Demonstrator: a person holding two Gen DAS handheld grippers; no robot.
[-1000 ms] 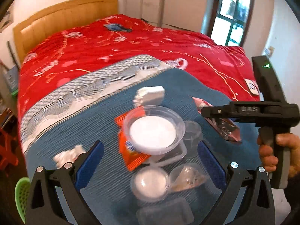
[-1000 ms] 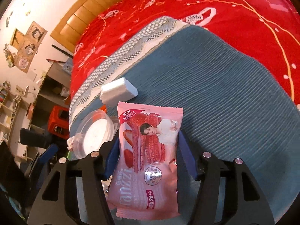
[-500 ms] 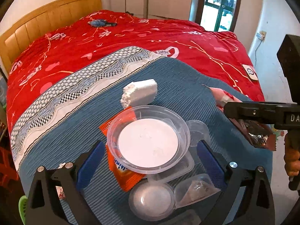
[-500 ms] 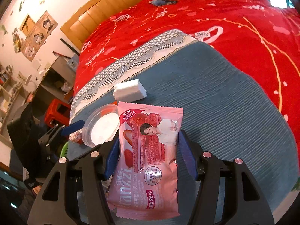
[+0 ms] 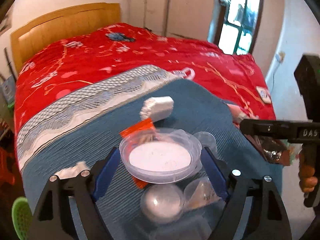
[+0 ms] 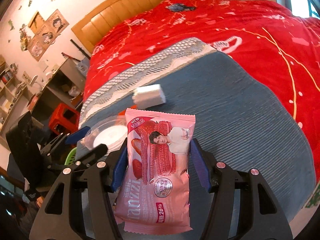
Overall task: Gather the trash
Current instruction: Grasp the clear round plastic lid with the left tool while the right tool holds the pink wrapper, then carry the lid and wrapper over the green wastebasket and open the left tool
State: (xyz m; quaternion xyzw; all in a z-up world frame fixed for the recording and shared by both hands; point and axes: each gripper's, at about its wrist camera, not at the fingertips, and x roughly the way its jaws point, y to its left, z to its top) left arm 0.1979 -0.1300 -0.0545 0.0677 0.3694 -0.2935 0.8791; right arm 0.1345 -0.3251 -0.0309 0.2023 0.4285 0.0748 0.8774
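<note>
A bed (image 5: 100,64) with a red quilt (image 6: 240,30) and a wooden headboard (image 5: 60,28) fills the room; a blue blanket (image 5: 84,140) lies across its foot. At nine o'clock from the bed stand shelves (image 6: 12,92) and a red stool (image 6: 62,116), with pictures (image 6: 42,34) on the wall above; at one o'clock is a window (image 5: 238,30).

On the blanket, left to right: a crumpled white scrap (image 5: 74,169), an orange wrapper (image 5: 140,130), a white block (image 5: 158,108) at twelve o'clock from it, and a heap of clear plastic tubs (image 5: 162,204) near the blanket's edge.

The left claw (image 5: 160,172) is spread wide, its blue pads on either side of a clear bowl (image 5: 160,158) with a white inside. I cannot tell whether the pads press the rim or only flank it. The bowl is tilted and blurred, overlapping the wrapper.

The right claw (image 6: 156,166) clamps a pink bag (image 6: 158,166) by its sides, holding it upright above the blanket; its lower end covers the claw's middle. A hand (image 5: 308,178) grips that tool's handle at three o'clock in the left view, cut off by the frame. There the bag shows only as a foil edge behind the black body.

A green basket (image 5: 20,218) peeks in at seven o'clock, mostly hidden.
</note>
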